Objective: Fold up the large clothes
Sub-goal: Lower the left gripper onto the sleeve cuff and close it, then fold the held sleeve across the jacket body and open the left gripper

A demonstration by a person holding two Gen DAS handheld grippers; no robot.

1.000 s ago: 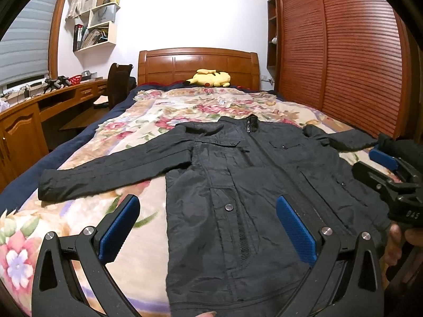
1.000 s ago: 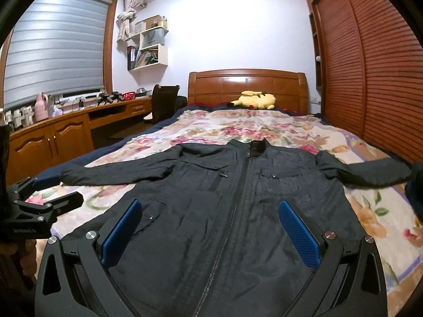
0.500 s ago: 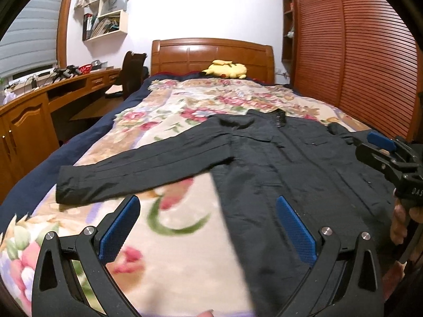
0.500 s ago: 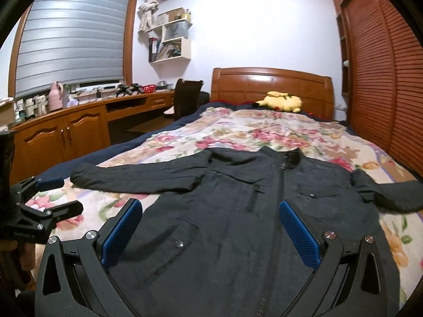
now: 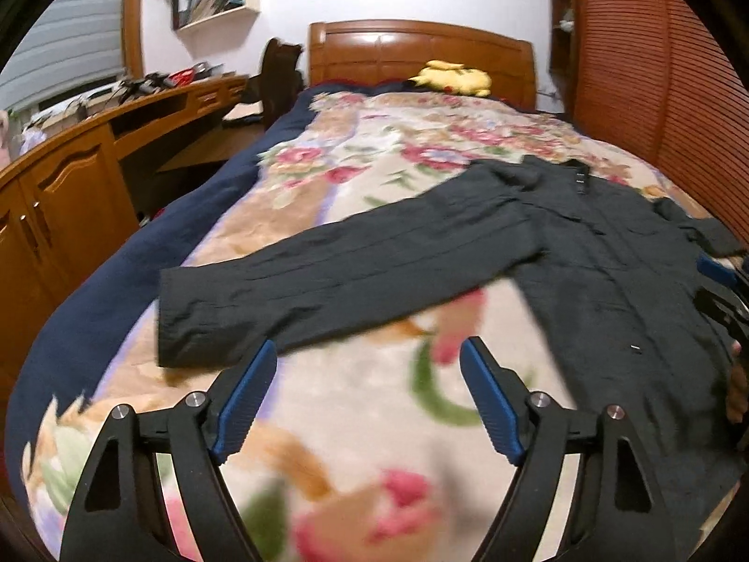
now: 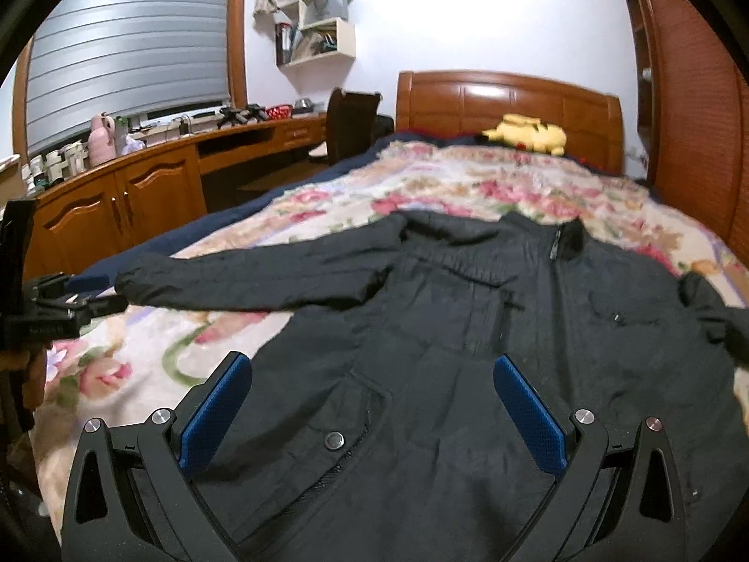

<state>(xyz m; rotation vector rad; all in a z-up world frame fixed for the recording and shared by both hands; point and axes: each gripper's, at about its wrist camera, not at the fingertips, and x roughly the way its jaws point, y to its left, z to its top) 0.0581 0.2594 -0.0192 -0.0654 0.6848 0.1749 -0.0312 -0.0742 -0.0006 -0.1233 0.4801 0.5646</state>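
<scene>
Both views have swung toward the window side of the bed (image 5: 117, 290) over the last second, so the jacket (image 6: 491, 351) now sits off to the right in the left wrist view, with its outstretched sleeve (image 5: 337, 281) ahead of the left claw (image 5: 367, 403). That claw's jaws have just been closing partway; they stand apart with only the floral bedspread (image 5: 374, 445) between them. The right claw (image 6: 372, 414) hangs over the jacket's lower front, jaws apart, gripping nothing. I judge the fold not yet begun, with the sleeve the likely first grab. The jacket lies flat, front up, zipped, its collar (image 6: 566, 239) toward the headboard (image 6: 505, 103). A yellow plush toy (image 6: 529, 133) rests just below the headboard, a wooden counter (image 6: 140, 187) runs left of the bed under the blinds, and a slatted wardrobe (image 5: 655, 70) stands to its right.
</scene>
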